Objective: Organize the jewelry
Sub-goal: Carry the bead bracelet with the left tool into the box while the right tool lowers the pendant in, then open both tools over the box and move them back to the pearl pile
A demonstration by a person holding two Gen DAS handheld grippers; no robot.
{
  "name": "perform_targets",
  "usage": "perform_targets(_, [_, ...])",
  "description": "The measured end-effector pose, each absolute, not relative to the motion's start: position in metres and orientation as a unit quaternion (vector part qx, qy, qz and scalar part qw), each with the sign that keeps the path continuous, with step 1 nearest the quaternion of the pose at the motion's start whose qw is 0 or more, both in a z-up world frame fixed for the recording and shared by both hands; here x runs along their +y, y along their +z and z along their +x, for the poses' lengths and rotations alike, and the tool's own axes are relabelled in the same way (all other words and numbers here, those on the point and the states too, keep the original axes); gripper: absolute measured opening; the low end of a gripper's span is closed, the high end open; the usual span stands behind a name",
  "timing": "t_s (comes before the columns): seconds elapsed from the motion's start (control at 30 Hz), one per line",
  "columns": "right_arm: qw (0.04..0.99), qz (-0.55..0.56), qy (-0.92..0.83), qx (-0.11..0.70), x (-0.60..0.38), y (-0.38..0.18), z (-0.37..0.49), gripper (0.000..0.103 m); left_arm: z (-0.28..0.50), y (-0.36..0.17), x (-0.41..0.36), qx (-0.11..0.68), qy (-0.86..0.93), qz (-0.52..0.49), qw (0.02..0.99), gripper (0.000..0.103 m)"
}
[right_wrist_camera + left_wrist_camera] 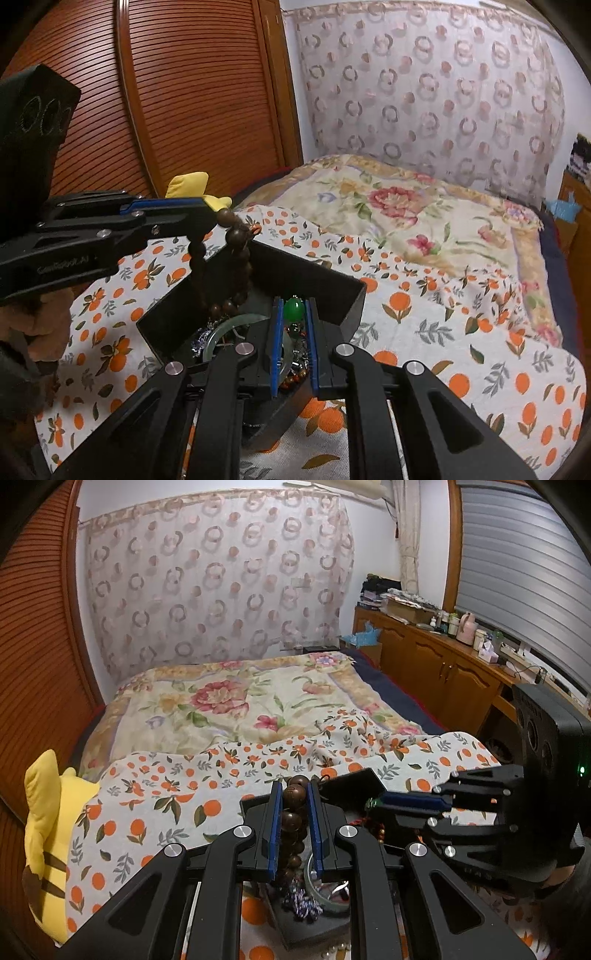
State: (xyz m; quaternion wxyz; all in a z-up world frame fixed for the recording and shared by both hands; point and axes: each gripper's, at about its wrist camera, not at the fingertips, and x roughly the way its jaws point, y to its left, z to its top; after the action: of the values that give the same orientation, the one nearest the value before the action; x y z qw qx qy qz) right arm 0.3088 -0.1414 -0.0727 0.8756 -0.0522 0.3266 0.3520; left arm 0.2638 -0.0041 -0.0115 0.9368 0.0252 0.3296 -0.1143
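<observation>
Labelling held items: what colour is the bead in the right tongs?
Bright green oval bead, pinched between the right tongs' blue pads; right wrist view shows it best.

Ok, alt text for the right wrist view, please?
The right gripper pinches a green oval bead above an open black box of jewelry on an orange-print bedspread. At left, the left gripper dangles a brown wooden bead strand over the box.
</observation>
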Motion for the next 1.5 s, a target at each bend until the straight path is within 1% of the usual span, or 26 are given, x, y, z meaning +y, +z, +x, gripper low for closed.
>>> perform_targets(0.03, [0.876, -0.049, 0.350, 0.329, -0.143, -0.073, 0.309, 0.014, 0.265, -0.011, -0.005, 0.330, -0.115, 0.025, 0.937, 0.012])
perform_targets(0.07, [0.876, -0.047, 0.350, 0.329, -0.144, -0.073, 0.309, 0.017, 0.266, -0.011, -0.006, 0.330, -0.116, 0.026, 0.937, 0.012])
perform_targets(0.1, [0.876, -0.043, 0.350, 0.329, -0.145, -0.073, 0.309, 0.028, 0.268, -0.011, -0.008, 0.330, -0.117, 0.026, 0.936, 0.012])
perform_targets(0.13, [0.877, -0.040, 0.350, 0.327, -0.147, -0.073, 0.309, 0.034, 0.269, -0.010, -0.009, 0.329, -0.118, 0.026, 0.936, 0.012])
perform_targets(0.33, [0.880, -0.032, 0.346, 0.325, -0.152, -0.072, 0.310, 0.034, 0.276, -0.008, -0.016, 0.328, -0.124, 0.032, 0.936, 0.012])
perform_targets(0.7, [0.883, -0.035, 0.338, 0.323, -0.156, -0.068, 0.310, 0.034, 0.275, -0.022, -0.014, 0.345, -0.119, 0.033, 0.931, 0.013])
perform_targets(0.77, [0.885, -0.037, 0.337, 0.320, -0.157, -0.063, 0.308, 0.034, 0.271, -0.021, -0.012, 0.344, -0.117, 0.033, 0.931, 0.013])
perform_targets(0.8, [0.885, -0.038, 0.337, 0.318, -0.158, -0.061, 0.306, 0.034, 0.269, -0.021, -0.011, 0.344, -0.117, 0.033, 0.931, 0.016])
perform_targets(0.83, [0.886, -0.040, 0.335, 0.317, -0.159, -0.058, 0.304, 0.034, 0.265, -0.020, -0.010, 0.343, -0.116, 0.033, 0.931, 0.019])
perform_targets(0.87, [0.887, -0.043, 0.335, 0.316, -0.159, -0.056, 0.302, 0.034, 0.262, -0.020, -0.009, 0.342, -0.115, 0.034, 0.932, 0.019])
perform_targets(1.13, [0.890, -0.067, 0.326, 0.311, -0.166, -0.049, 0.262, 0.034, 0.216, -0.032, -0.005, 0.351, -0.121, 0.034, 0.928, 0.021])
perform_targets(1.3, [0.890, -0.068, 0.319, 0.317, -0.174, -0.056, 0.234, 0.034, 0.184, -0.043, -0.002, 0.358, -0.115, 0.034, 0.926, 0.027])
perform_targets(1.5, [0.885, -0.072, 0.314, 0.336, -0.182, -0.072, 0.202, 0.034, 0.156, -0.049, 0.001, 0.362, -0.107, 0.031, 0.925, 0.029])
